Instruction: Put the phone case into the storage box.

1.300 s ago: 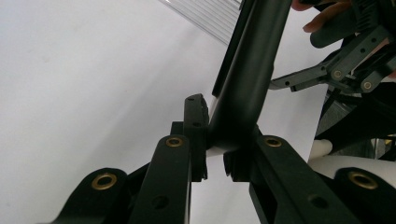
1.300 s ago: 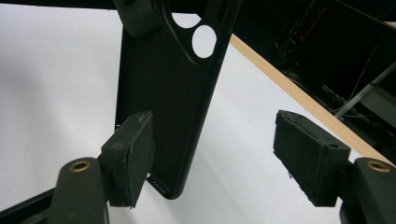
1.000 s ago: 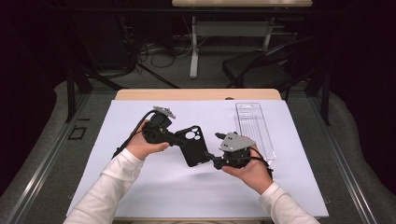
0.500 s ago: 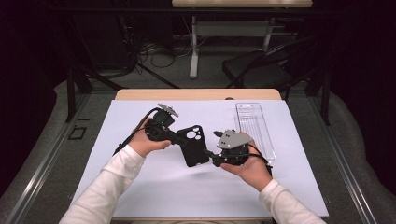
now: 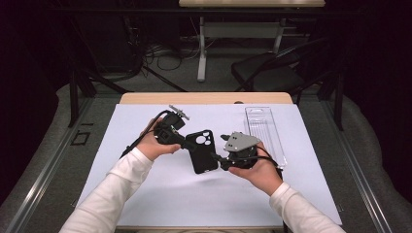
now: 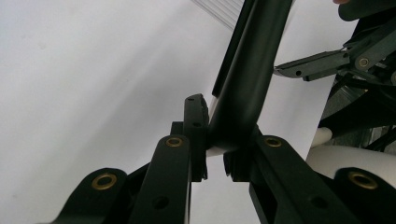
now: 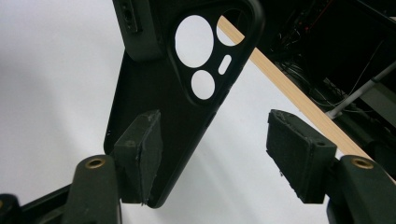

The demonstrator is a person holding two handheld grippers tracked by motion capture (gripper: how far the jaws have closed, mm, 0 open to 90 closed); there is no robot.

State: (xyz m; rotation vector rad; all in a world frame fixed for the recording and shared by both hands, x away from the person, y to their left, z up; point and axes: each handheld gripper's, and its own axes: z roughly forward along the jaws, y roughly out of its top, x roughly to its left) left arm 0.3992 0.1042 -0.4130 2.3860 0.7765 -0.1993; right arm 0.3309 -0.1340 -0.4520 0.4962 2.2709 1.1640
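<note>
A black phone case (image 5: 201, 151) with round camera cut-outs is held above the white sheet in mid-table. My left gripper (image 5: 187, 144) is shut on its upper edge; in the left gripper view the jaws pinch the case's rim (image 6: 247, 70) at the left gripper's tips (image 6: 217, 140). My right gripper (image 5: 216, 158) is at the case's lower right edge and stands open. In the right gripper view the case (image 7: 163, 84) lies against the left pad (image 7: 140, 149), while the right pad (image 7: 299, 154) stands well apart from it.
A clear plastic tray (image 5: 265, 131) lies on the white sheet (image 5: 218, 204) to the right of both hands. The table's wooden far edge (image 5: 204, 98) runs behind. A dark chair (image 5: 272, 73) and cables sit on the floor beyond.
The left hand has rolled slightly, carrying the case with it. The right gripper has edged a little up toward the case.
</note>
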